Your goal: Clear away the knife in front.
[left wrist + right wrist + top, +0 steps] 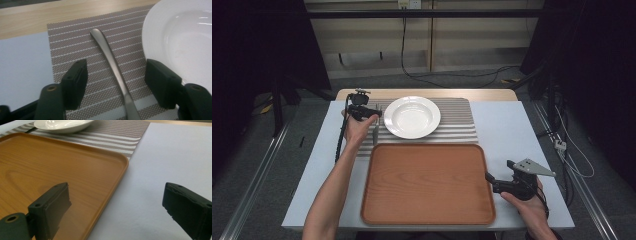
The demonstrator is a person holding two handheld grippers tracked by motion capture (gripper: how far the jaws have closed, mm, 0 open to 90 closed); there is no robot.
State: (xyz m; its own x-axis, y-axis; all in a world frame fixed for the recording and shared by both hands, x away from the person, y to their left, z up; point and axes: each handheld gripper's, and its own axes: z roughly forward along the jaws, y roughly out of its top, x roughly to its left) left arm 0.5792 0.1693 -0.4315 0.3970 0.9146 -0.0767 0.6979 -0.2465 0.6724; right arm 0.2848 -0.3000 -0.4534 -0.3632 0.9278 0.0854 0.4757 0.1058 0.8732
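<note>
On a white table [522, 130] laid with a striped placemat [457, 125], the left gripper [116, 80] is held wide open astride an ungrasped metal utensil [112, 65], just beside the white plate [180, 37], evidently for pickup, while the right gripper [115, 207], likewise agape and empty, is kept at the wooden tray [62, 170] edge, with open room beyond.

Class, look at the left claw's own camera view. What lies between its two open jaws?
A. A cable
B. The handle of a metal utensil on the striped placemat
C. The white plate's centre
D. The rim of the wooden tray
B: in the left gripper view the left claw stands open with the metal utensil lying on the striped placemat between its jaws, and the white plate off to one side.
</note>
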